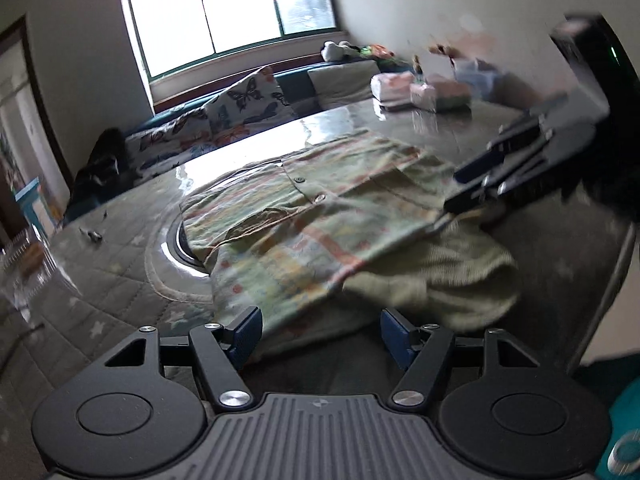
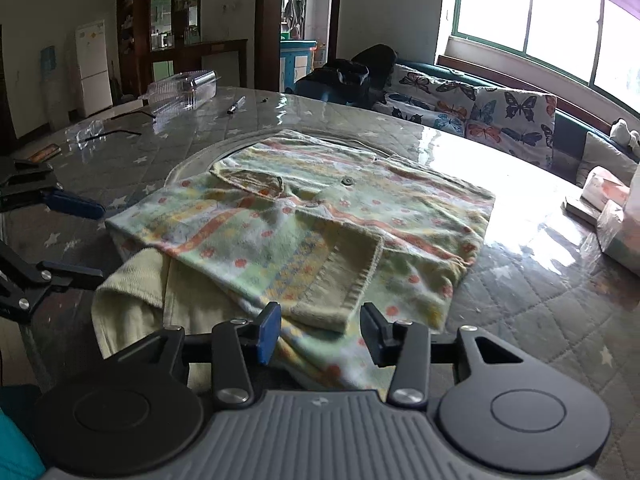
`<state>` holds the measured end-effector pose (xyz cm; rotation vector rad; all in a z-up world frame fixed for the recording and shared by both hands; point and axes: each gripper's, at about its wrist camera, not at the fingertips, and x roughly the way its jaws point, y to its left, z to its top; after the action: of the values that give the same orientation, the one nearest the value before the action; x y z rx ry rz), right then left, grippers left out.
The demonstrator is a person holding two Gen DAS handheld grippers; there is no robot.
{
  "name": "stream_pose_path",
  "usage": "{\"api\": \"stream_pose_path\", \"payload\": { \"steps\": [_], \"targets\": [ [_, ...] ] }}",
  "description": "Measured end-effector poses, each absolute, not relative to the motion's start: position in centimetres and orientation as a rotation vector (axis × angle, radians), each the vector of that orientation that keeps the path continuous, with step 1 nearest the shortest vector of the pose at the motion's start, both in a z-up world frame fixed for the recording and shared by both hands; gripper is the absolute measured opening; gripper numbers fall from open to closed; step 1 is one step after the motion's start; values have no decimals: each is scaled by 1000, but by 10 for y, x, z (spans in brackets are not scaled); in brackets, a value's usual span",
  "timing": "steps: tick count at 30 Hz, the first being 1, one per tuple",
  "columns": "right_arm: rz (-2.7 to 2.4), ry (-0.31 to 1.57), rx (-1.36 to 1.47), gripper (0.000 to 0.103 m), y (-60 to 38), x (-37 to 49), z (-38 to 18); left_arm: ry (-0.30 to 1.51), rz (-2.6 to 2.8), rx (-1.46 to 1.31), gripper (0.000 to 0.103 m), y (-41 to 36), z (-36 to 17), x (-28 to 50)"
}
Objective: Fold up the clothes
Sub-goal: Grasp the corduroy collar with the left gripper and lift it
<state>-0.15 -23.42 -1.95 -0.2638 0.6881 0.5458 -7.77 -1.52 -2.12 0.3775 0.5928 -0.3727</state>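
Note:
A pale green patterned child's cardigan (image 1: 304,216) with buttons lies partly folded on the table; it also shows in the right wrist view (image 2: 320,216). A sleeve with a ribbed cuff (image 2: 344,280) is folded across its front. A plain yellow-green garment (image 1: 440,276) lies under its near edge, also in the right wrist view (image 2: 132,292). My left gripper (image 1: 320,336) is open at the cardigan's near edge, holding nothing. My right gripper (image 2: 320,332) is open just before the cuff, holding nothing. In the left wrist view the right gripper (image 1: 492,184) is blurred at the right.
The table (image 2: 540,280) has a grey quilted star cover under clear plastic and a round inset (image 1: 176,240). Tissue packs (image 1: 420,88) stand at one side, clear plastic boxes (image 2: 184,84) and a pen (image 2: 236,105) at the other. A butterfly-print sofa (image 2: 480,108) runs under the window.

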Motion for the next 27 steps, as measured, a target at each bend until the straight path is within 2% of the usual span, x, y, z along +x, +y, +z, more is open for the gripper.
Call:
{"api": "stream_pose_path", "payload": {
  "steps": [4, 12, 14, 16, 17, 19, 22, 25, 27],
  "targets": [
    [545, 694, -285, 50, -238, -9, -21, 562, -389, 459, 69, -23, -28, -86],
    [531, 691, -311, 52, -246, -22, -19, 426, -483, 567, 68, -57, -40, -86],
    [528, 690, -321, 52, -249, -25, -19, 399, -506, 579, 65, -61, -41, -85],
    [528, 696, -330, 52, -251, -28, -19, 382, -529, 577, 47, -63, -42, -83],
    [529, 700, -334, 54, -252, -29, -20, 382, -539, 565, 40, -63, -41, -81],
    [536, 701, -348, 56, -253, -32, -21, 381, -559, 541, 17, -63, -39, -78],
    [570, 692, -373, 58, -250, -38, -22, 396, -552, 458, 9, -56, -28, -66],
    [617, 653, -406, 68, -242, -41, -20, 404, -541, 370, 8, -48, -12, -52],
    [639, 620, -418, 68, -234, -40, -19, 409, -540, 327, 7, -45, -4, -43]
  ]
}}
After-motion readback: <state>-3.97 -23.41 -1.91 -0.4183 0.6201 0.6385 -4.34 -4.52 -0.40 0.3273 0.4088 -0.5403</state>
